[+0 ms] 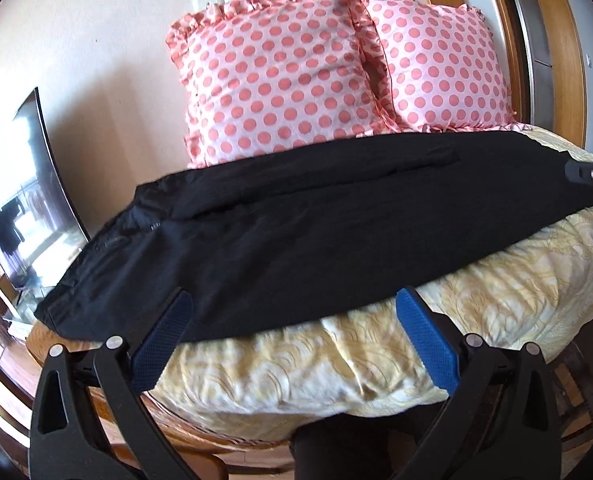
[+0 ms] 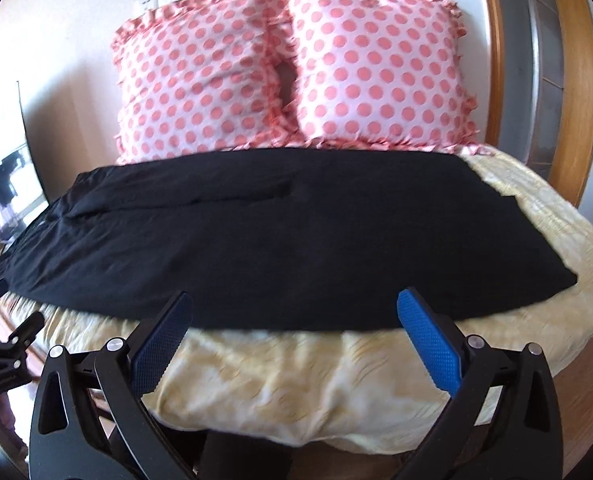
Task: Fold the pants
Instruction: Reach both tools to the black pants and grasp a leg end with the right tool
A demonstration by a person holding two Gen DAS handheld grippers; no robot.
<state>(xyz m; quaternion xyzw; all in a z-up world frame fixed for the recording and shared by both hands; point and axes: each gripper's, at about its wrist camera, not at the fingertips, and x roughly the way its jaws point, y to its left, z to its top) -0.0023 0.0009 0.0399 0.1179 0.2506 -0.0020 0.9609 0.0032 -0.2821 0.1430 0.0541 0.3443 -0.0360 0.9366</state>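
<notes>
Black pants (image 1: 296,232) lie flat across a yellow cushion (image 1: 336,368), waistband to the left, leg ends to the right. They also show in the right wrist view (image 2: 264,236). My left gripper (image 1: 294,300) is open and empty, its blue fingers over the pants' near edge toward the waist. My right gripper (image 2: 292,302) is open and empty over the near edge further right. The right gripper's tip (image 1: 588,174) shows at the far right near the leg ends. The left gripper (image 2: 4,344) shows at the lower left.
Two pink polka-dot pillows (image 1: 280,76) (image 1: 440,64) lean against the wall behind the pants. The yellow cushion (image 2: 336,380) sits on a wooden seat (image 1: 56,348). A dark screen (image 1: 24,196) stands at the left. A wooden door frame (image 2: 576,80) is at the right.
</notes>
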